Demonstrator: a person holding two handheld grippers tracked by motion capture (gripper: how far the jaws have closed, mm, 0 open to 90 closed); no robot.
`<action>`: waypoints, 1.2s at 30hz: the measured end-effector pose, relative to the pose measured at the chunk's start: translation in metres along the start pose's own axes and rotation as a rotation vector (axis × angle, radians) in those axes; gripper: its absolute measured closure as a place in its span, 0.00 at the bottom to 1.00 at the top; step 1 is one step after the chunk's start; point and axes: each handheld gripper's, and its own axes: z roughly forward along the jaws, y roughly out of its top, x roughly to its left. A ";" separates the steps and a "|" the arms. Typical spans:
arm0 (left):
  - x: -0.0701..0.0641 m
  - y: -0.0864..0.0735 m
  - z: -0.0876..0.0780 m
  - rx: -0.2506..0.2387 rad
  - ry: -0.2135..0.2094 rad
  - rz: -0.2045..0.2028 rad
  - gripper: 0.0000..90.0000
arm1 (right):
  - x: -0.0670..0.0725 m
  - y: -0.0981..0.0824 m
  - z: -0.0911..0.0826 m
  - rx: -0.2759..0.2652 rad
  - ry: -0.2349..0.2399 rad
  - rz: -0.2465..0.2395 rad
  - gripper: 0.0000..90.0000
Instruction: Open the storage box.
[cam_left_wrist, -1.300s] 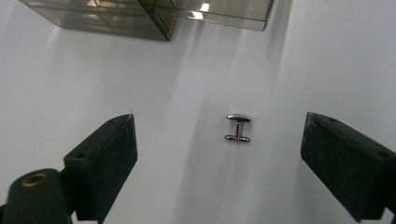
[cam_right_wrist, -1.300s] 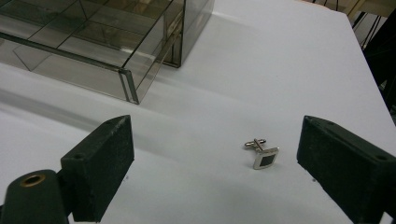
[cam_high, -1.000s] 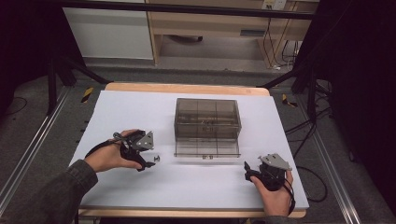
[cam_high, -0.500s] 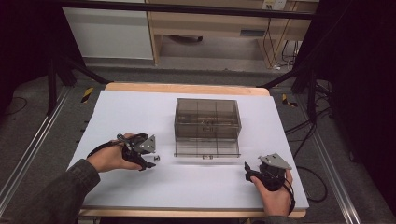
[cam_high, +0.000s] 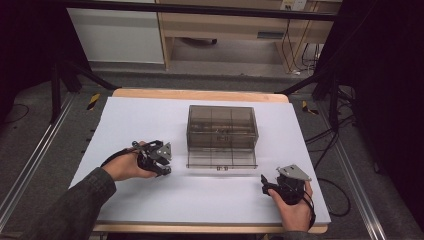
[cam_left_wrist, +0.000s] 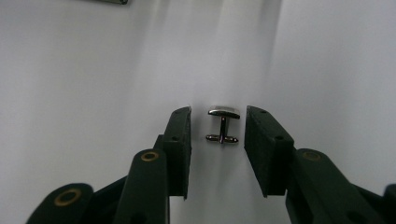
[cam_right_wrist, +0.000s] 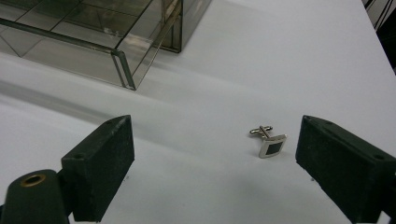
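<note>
Cufflink pick-up, left gripper closing in

Left gripper sits low on the white table, just left of the near edge of the smoked clear organiser box. In the left gripper view a silver cufflink lies on the table between the two fingers, face plate far, toggle bar near. Fingers have just been closing, but a gap remains on each side of the cufflink; no pinch yet, pads not touching metal.

Right gripper rests near the right near corner of the table, fingers spread wide. A second cufflink, black square face, lies on the table between them, nearer the right-hand finger in that view, untouched.

Judged step in hand: grasp the silver cufflink with the left gripper.

Notes for doing it well:
- Part is small and smooth; likely to skid or flip if one finger arrives first. Keep it centred in the gap.
- Fingertips should stay down at table level so the pads catch the post and toggle, not skim over the face plate.
- Close slowly, then lift straight up.
- Box stands close by on the right.
</note>
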 end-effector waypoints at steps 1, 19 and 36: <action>0.000 0.000 0.001 -0.001 -0.001 -0.001 0.70 | 0.000 0.000 0.000 0.001 0.000 0.000 0.13; 0.002 0.007 0.005 0.019 -0.031 -0.009 0.82 | 0.000 0.000 0.000 0.004 0.006 -0.005 0.14; -0.003 0.006 -0.014 -0.047 0.021 -0.019 0.82 | 0.001 0.000 0.001 0.006 -0.002 -0.014 0.14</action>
